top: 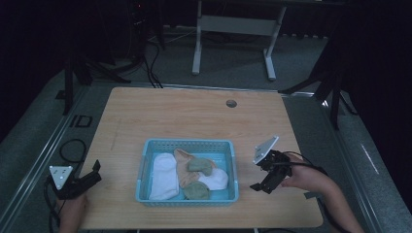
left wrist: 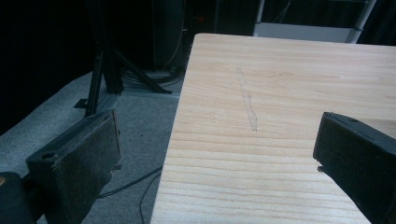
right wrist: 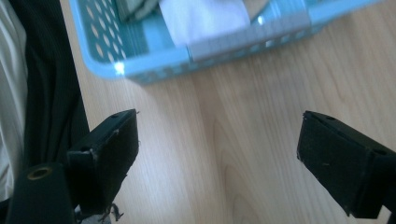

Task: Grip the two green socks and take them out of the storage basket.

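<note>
Two black padded jaws of the right tool [right wrist: 217, 154] stand wide apart with nothing between them, above bare wood just beside a corner of the light blue perforated plastic basket [right wrist: 154, 58]. From the high view this right tool [top: 265, 183] hovers close to the right wall of the basket [top: 144, 160], and the hand [top: 303, 178] behind it rests near the right edge of the pale wooden tabletop [top: 184, 114]. Inside the basket lie several socks: a white sock [top: 163, 175] along the left wall, a peach sock [top: 183, 167] beside it in the middle, an olive green sock [top: 200, 166] folded on top of the peach one, a second green sock [top: 197, 191] against the near wall, and a small white sock [top: 216, 179] toward the right wall. The left tool [top: 91, 175] is well apart from the basket, at the left edge of the tabletop, held by the other hand [top: 72, 213]. In the left gripper view its jaws are also wide apart and hold nothing, the left tool [left wrist: 217, 158] looking over the tabletop edge [left wrist: 280, 93] and the grey carpeted floor [left wrist: 140, 116] beside it.
</note>
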`<state>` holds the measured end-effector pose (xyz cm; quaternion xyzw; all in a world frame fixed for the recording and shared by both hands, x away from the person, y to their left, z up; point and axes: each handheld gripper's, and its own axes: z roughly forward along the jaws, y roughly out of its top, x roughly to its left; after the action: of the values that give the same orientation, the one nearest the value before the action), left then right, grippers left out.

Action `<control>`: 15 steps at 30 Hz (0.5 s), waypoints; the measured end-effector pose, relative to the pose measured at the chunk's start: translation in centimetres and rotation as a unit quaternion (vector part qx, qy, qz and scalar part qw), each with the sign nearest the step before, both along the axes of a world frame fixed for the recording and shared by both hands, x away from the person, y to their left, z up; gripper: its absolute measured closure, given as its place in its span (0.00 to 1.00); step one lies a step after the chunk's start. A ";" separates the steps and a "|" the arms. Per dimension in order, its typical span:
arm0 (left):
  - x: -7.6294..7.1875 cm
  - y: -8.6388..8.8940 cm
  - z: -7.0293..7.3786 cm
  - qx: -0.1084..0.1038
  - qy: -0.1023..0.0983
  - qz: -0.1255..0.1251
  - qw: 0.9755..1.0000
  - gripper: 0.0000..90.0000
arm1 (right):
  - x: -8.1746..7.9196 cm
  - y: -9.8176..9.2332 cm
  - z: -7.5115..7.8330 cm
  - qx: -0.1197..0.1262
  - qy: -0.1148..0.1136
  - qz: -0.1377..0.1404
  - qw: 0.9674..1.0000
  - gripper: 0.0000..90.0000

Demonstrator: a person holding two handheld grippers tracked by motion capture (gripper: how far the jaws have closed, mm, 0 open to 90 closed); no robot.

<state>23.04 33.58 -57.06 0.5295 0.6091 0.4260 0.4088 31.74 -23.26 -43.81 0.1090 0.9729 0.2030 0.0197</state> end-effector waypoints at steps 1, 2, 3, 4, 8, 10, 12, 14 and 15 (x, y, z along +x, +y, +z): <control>0.0 0.0 0.0 0.000 0.000 0.000 1.000 0.00 | 0.0 0.2 0.1 0.003 0.002 0.003 1.000 0.14; 0.0 0.0 0.0 0.000 0.000 0.000 1.000 0.00 | 0.0 0.6 0.2 0.004 0.001 0.006 1.000 0.14; 0.0 0.0 0.0 0.000 -0.001 0.000 1.000 0.00 | 0.0 0.8 0.3 0.004 0.000 0.007 1.000 0.14; 0.0 0.0 0.0 0.000 -0.001 -0.001 1.000 0.00 | 0.1 1.3 0.5 0.005 -0.003 0.011 1.000 0.14; 0.0 0.0 0.0 0.000 0.000 -0.002 1.000 0.00 | 0.2 2.7 0.9 0.000 -0.008 0.024 1.000 0.15; 0.0 0.0 0.0 -0.001 0.000 -0.002 1.000 0.00 | 0.2 3.3 1.1 -0.001 -0.007 0.027 1.000 0.15; 0.0 0.0 0.0 -0.001 -0.001 -0.003 1.000 0.00 | 0.3 3.9 1.2 -0.004 -0.006 0.029 1.000 0.15; 0.0 0.0 0.0 -0.001 -0.001 -0.003 1.000 0.00 | 0.3 4.4 1.2 -0.003 -0.004 0.030 1.000 0.16; 0.0 0.0 0.0 -0.001 -0.001 -0.003 1.000 0.00 | 0.4 4.7 1.2 -0.003 -0.004 0.033 0.999 0.16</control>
<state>23.03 33.59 -57.06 0.5303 0.6074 0.4250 0.4115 32.10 -18.58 -42.61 0.0761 0.9765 0.2011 0.0169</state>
